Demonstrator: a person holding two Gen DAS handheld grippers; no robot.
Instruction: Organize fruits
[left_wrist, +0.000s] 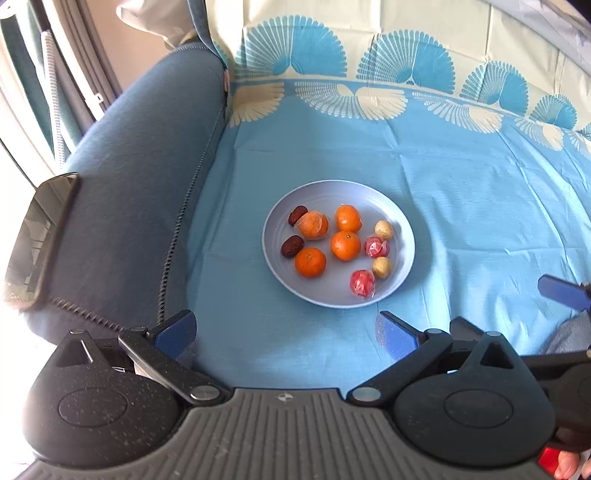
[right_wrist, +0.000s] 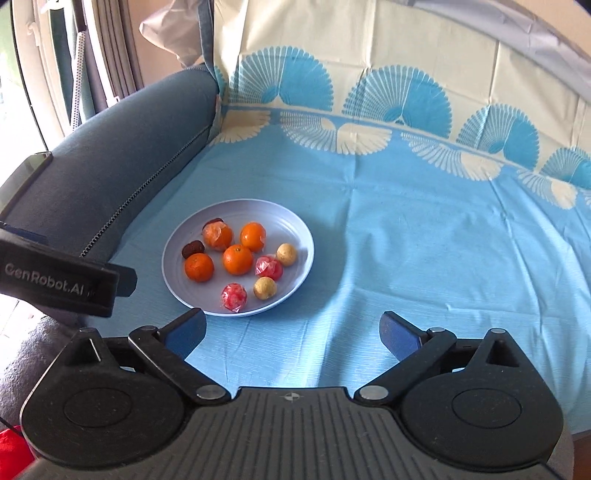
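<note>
A pale blue plate (left_wrist: 402, 236) (right_wrist: 295, 236) sits on the blue cloth and holds several fruits: mandarins (left_wrist: 345, 245) (right_wrist: 237, 259), one wrapped in plastic (left_wrist: 313, 225), two dark red dates (left_wrist: 292, 246), two red wrapped fruits (left_wrist: 362, 283) (right_wrist: 233, 296) and two small yellow-brown fruits (left_wrist: 381, 267) (right_wrist: 265, 288). My left gripper (left_wrist: 286, 334) is open and empty, just in front of the plate. My right gripper (right_wrist: 293, 334) is open and empty, in front and to the right of the plate. A right finger tip (left_wrist: 561, 291) shows at the left view's right edge.
A blue sofa armrest (left_wrist: 140, 184) (right_wrist: 110, 155) rises left of the plate, with a dark phone (left_wrist: 38, 240) lying on it. The patterned cloth (left_wrist: 461, 192) (right_wrist: 424, 229) runs up the backrest behind. The left gripper's body (right_wrist: 62, 282) shows at the right view's left edge.
</note>
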